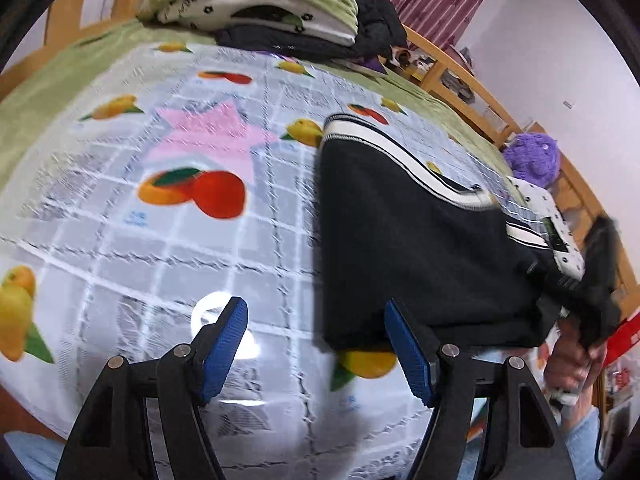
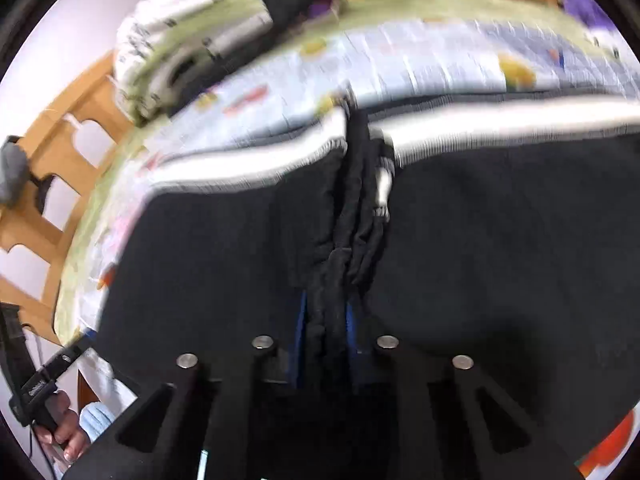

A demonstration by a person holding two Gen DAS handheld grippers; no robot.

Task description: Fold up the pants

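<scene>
Black pants (image 1: 420,240) with white side stripes lie folded on the fruit-print sheet (image 1: 160,240) at the right of the left wrist view. My left gripper (image 1: 316,320) is open and empty, its right blue pad at the pants' near left corner. My right gripper (image 2: 326,320) is shut on a bunched fold of the black pants (image 2: 500,240), which fill the right wrist view. The right gripper also shows in the left wrist view (image 1: 592,280), at the pants' right end.
A pile of folded bedding and dark clothes (image 1: 260,8) lies at the far end of the bed. A wooden bed rail (image 1: 460,76) runs along the right. A purple plush toy (image 1: 532,156) sits by the rail.
</scene>
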